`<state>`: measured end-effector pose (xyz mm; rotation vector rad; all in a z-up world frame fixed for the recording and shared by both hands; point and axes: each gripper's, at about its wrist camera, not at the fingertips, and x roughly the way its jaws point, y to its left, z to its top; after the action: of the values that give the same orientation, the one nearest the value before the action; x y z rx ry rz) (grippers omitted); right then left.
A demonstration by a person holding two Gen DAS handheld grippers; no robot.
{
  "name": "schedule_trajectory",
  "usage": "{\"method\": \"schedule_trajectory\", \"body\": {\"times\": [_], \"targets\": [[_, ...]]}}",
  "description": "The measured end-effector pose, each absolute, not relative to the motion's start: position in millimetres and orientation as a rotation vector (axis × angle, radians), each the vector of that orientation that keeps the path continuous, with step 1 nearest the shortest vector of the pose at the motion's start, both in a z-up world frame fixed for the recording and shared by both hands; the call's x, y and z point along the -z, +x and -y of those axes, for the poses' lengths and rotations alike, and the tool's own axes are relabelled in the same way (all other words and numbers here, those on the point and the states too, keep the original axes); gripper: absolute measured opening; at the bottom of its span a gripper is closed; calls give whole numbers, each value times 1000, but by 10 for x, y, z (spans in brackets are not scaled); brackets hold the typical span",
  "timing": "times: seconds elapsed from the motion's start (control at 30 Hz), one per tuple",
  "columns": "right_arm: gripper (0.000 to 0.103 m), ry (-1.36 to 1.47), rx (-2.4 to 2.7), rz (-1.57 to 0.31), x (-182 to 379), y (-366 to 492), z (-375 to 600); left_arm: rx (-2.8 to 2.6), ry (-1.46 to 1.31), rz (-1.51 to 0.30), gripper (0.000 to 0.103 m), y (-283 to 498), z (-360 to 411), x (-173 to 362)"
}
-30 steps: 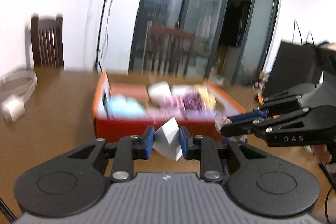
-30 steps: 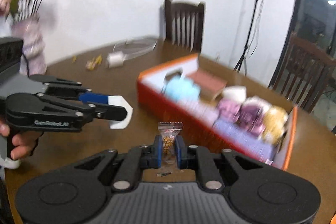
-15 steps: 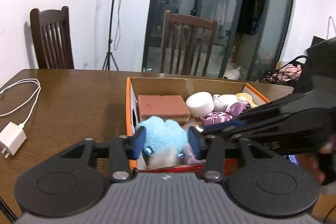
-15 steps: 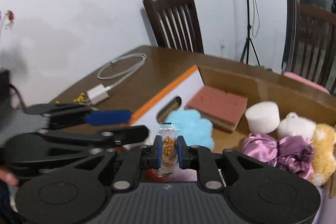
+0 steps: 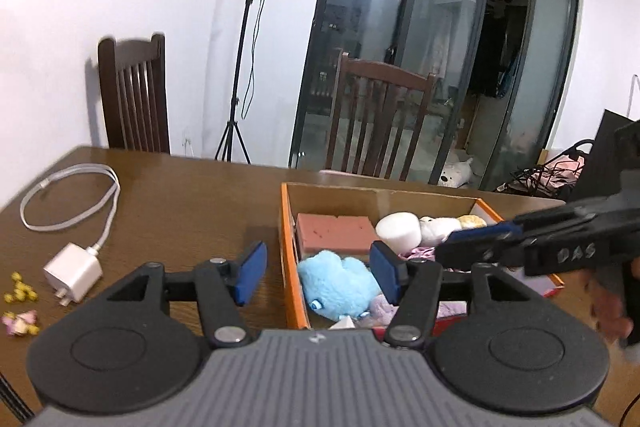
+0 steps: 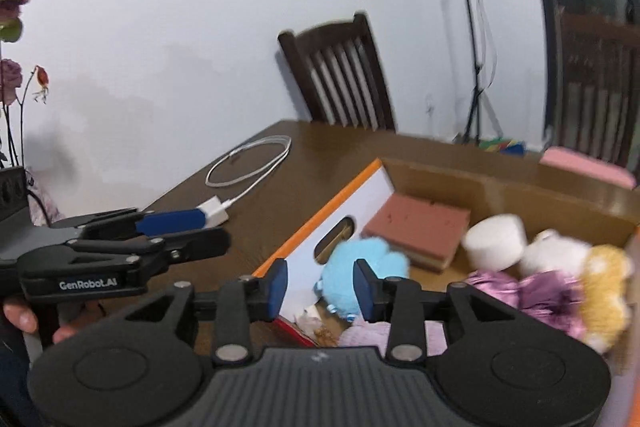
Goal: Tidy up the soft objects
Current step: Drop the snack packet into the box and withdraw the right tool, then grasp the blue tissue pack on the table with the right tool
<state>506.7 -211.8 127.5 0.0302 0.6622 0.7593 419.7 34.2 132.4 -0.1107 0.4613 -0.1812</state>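
An orange-rimmed cardboard box (image 5: 285, 227) on the wooden table holds a blue plush (image 5: 338, 283), a reddish sponge block (image 5: 334, 233), a white foam cylinder (image 5: 400, 231), purple fabric (image 6: 532, 295) and a yellow plush (image 6: 604, 283). My left gripper (image 5: 318, 275) hovers over the box's near left corner. Its jaws are opening and hold nothing. A white paper scrap (image 5: 344, 323) lies in the box below it. My right gripper (image 6: 320, 291) is beside it over the same corner, jaws opening and empty. A blurry small packet (image 6: 320, 334) lies under it.
A white charger (image 5: 72, 277) and its looped cable (image 5: 68, 195) lie on the table left of the box, with small yellow bits (image 5: 20, 293) near the left edge. Two dark wooden chairs (image 5: 134, 99) and a light stand (image 5: 240, 87) stand behind the table.
Both grippers moved from in front of the box to over its near corner. The left jaws let go of the white paper scrap, the right jaws let go of the snack packet.
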Motion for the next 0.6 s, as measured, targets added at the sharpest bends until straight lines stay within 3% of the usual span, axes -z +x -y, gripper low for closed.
{"method": "schedule_trajectory", "body": {"times": [0.27, 0.47, 0.6], "targets": [[56, -88, -614, -512, -1747, 4218, 2779, 212, -40, -392, 72, 3547, -114, -1656], [59, -73, -549, -462, -1902, 3752, 3239, 245, 16, -348, 73, 3235, 241, -1867], [67, -59, -536, -413, -1935, 3479, 3405, 241, 42, -302, 81, 2992, 463, -1906]]}}
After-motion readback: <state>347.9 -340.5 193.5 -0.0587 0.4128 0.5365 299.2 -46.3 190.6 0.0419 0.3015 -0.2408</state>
